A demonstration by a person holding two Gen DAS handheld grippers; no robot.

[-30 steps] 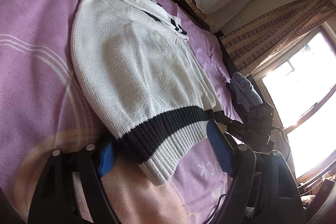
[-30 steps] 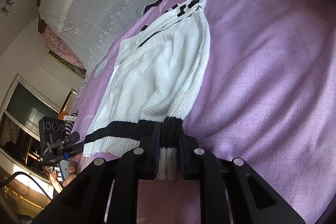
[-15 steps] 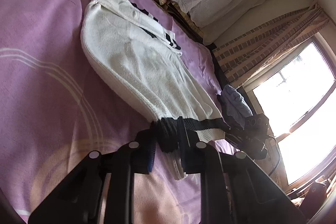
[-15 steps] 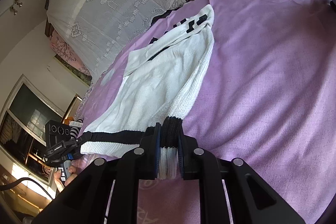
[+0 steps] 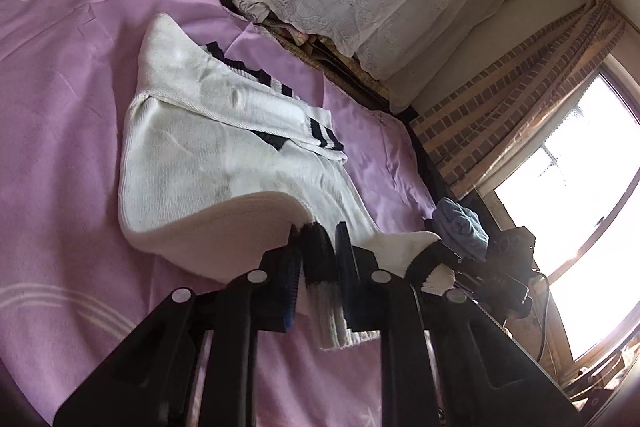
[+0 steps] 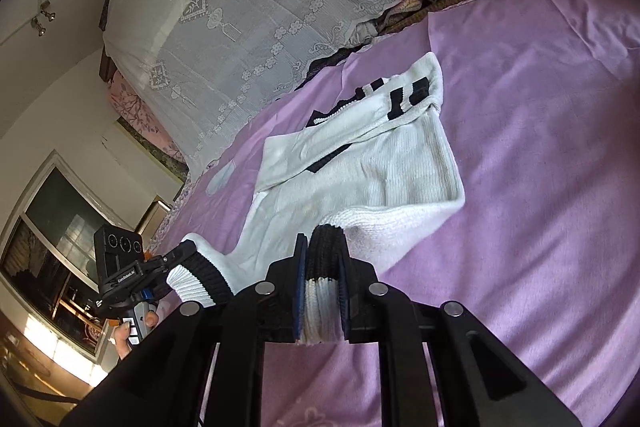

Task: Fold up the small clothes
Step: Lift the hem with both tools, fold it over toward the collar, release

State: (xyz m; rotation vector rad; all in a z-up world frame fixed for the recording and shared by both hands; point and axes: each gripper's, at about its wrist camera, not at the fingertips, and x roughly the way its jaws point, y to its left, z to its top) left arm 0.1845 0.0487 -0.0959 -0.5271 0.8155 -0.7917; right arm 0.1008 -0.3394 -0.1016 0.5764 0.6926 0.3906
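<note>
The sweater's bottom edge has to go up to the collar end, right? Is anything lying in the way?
Nothing visible is. Both tools, left and right, grip the sweater by its black-striped hem, lifted off the purple bedspread. Only the sweater's own white body lies between hem and collar.

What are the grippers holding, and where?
Both hold the sweater by its black-and-white ribbed hem: left gripper at one corner, right gripper at the other.

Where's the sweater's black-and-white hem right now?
The hem is lifted off the purple bedspread, one corner pinched in the left gripper, the other in the right gripper. The collar end lies flat toward the lace pillows.
</note>
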